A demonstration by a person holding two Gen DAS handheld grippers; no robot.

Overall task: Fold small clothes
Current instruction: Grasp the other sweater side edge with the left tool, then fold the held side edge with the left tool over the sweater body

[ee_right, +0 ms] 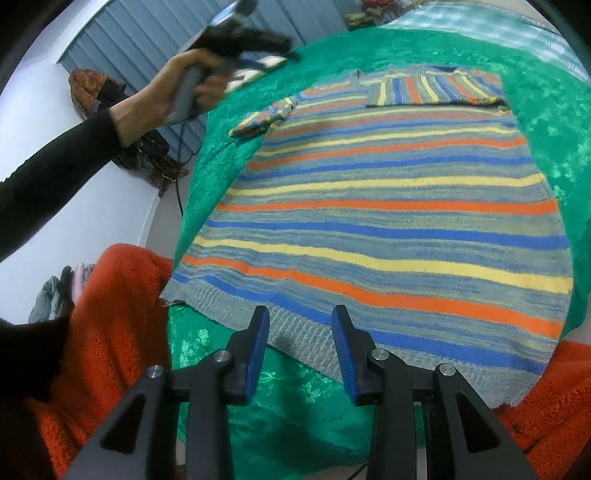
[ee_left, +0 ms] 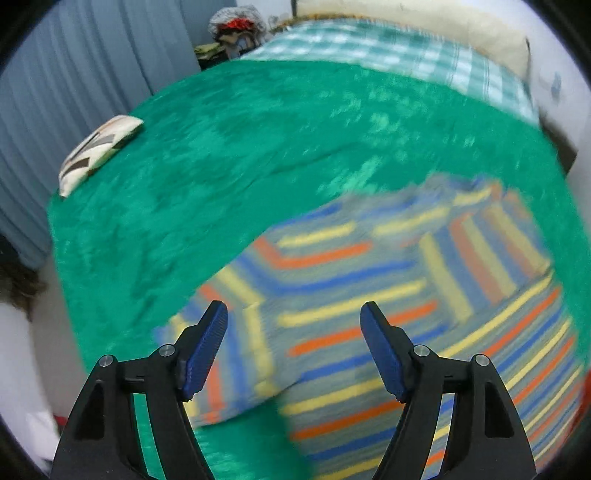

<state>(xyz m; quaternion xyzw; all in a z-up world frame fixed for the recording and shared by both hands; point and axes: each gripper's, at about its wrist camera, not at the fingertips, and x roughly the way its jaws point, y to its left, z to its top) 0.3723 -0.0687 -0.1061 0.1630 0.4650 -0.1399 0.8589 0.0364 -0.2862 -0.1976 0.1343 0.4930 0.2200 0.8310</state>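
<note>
A striped knit sweater (ee_right: 388, 206) in blue, yellow, orange and grey lies flat on the green bedspread (ee_right: 546, 122). Its right sleeve is folded across the chest at the far end; its left sleeve (ee_right: 262, 120) sticks out to the left. My right gripper (ee_right: 300, 314) is open and empty just above the sweater's ribbed hem. My left gripper (ee_left: 293, 308) is open and empty, hovering above the sweater's (ee_left: 369, 295) shoulder and sleeve; the view is blurred. In the right wrist view it (ee_right: 236, 33) is held high at the far left.
A small folded cream patterned garment (ee_left: 98, 149) lies at the far left of the bedspread (ee_left: 221, 166). A checked sheet (ee_left: 399, 55) and pillow (ee_left: 424, 22) lie at the head. Orange cloth (ee_right: 110, 332) sits at the near edge. Blue curtains (ee_left: 74, 74) hang on the left.
</note>
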